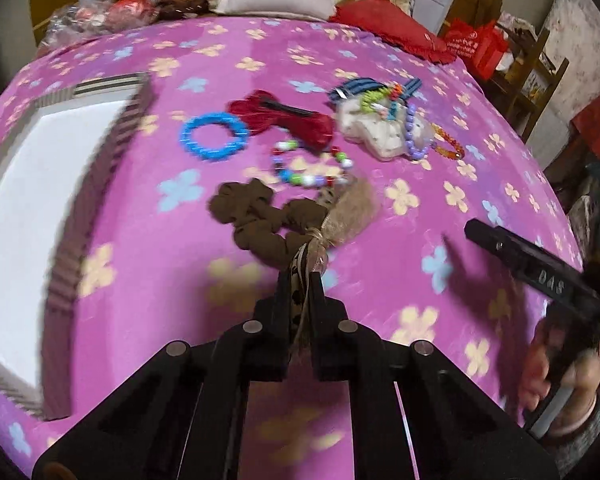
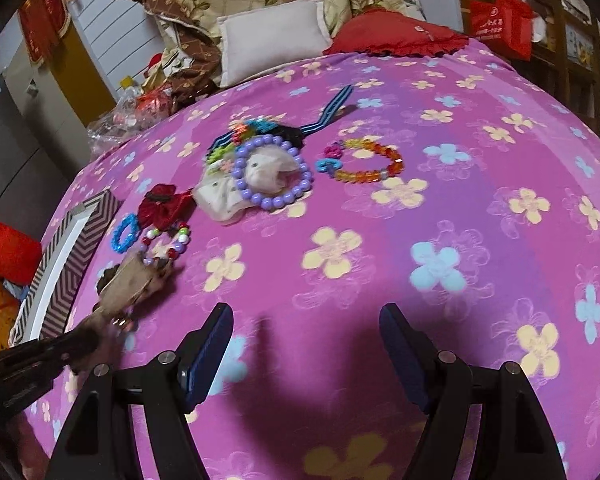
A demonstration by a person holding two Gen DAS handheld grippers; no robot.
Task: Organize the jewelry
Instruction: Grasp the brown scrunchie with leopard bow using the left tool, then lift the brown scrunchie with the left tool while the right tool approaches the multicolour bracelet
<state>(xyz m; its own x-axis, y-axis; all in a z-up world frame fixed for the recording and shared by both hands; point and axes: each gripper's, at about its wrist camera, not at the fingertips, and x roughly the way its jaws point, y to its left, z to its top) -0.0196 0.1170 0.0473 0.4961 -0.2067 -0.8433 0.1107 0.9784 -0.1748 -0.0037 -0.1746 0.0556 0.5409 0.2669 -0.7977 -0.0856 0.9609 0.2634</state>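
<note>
**Left claw pinches a hair tie beside the striped box**

On a bed covered with a pink flowered blanket (image 1: 228,48), the left claw (image 1: 300,280) is pinched on the leopard-print and mesh end of a brown scrunchie (image 1: 260,220), whose bulk lies on the blanket just ahead of the fingertips, with a tan furry piece (image 1: 356,212) beside it. To the left sits an open box (image 1: 136,120) with a striped rim and a white inside.

Past the scrunchie lies a multicolored bead bracelet (image 1: 312,168), touching the scrunchie's far end. Beyond it are a blue ring bracelet (image 1: 214,136) and a red bow clip (image 1: 284,120), the two touching. Further right, a white fabric piece (image 2: 236,196) carries a purple bead bracelet (image 2: 274,172); a blue striped ribbon (image 2: 332,112) and small colored clips sit at its far edge. An orange bead bracelet (image 2: 368,162) lies just beside the purple one, apart from it.

The right claw (image 2: 306,344) hangs over bare blanket with its blue-padded fingers (image 2: 208,356) spread wide and nothing between them. In the left wrist view its arm bears raised letters reading "DAS".

At the head of the bed are a pale pillow (image 2: 276,36) and a red cushion (image 2: 396,32). A red shopping bag (image 2: 500,20) with white printing, too small to read, stands off to the right.
</note>
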